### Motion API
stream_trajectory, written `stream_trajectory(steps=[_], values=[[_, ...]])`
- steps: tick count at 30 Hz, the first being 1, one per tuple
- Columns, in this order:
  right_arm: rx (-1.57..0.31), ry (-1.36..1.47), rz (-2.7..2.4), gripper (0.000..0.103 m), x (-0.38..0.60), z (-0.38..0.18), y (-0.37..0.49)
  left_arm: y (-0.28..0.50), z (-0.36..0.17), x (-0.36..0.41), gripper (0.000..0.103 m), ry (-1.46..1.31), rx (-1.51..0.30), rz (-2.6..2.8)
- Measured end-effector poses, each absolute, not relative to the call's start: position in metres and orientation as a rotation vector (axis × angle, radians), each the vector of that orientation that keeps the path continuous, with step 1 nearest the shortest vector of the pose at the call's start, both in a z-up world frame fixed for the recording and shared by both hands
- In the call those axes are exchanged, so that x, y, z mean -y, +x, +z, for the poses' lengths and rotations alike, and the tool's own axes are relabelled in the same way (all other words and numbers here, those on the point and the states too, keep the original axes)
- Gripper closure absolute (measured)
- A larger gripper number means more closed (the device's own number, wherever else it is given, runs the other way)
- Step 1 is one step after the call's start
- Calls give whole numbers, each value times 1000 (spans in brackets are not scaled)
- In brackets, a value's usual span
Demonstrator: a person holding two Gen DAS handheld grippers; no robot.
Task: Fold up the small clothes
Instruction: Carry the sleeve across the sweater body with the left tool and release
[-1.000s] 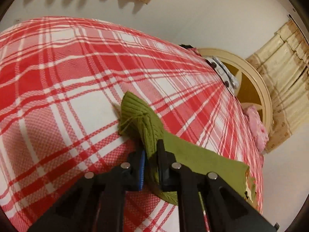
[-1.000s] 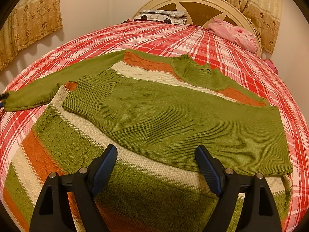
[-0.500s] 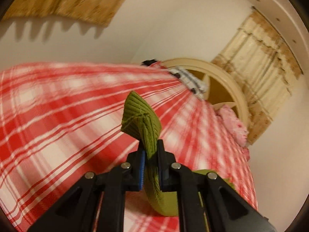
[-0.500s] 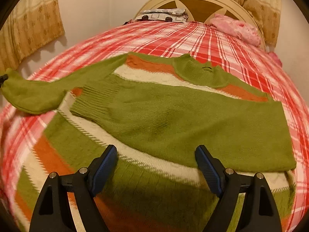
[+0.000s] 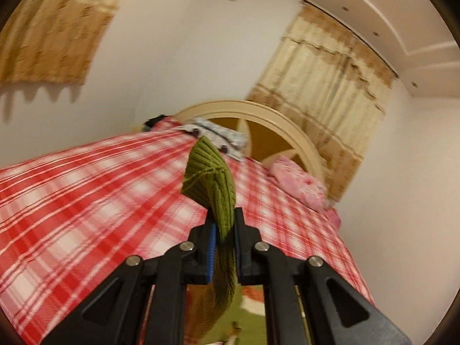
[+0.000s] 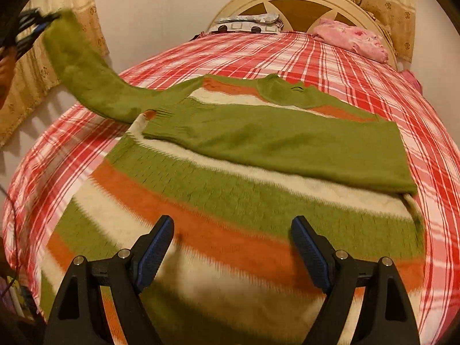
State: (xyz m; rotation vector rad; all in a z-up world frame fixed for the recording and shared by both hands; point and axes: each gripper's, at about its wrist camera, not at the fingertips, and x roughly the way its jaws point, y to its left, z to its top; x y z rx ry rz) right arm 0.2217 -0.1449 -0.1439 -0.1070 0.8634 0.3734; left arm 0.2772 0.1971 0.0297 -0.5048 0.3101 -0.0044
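On the plaid bed (image 6: 345, 66), a striped knit sweater (image 6: 230, 189) lies flat; left gripper (image 5: 223, 230) pinches its ribbed cuff (image 5: 210, 172) (lifted), right gripper (image 6: 233, 238) gapes wide.

Your left gripper (image 5: 222, 231) is clamped tight on sleeve cuff (image 5: 211, 178), raised; right gripper (image 6: 231, 247) w/ jaws wide, nothing between.

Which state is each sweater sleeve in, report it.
One sleeve lies folded across the sweater; the other sleeve is lifted, its cuff clamped in the left gripper.
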Motion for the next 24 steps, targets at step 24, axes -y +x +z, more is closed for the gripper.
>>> stream_trajectory(steps=[24], values=[[-800,83,261,19,249,-154,149,354,-33,108,90,-283,-510,-414]])
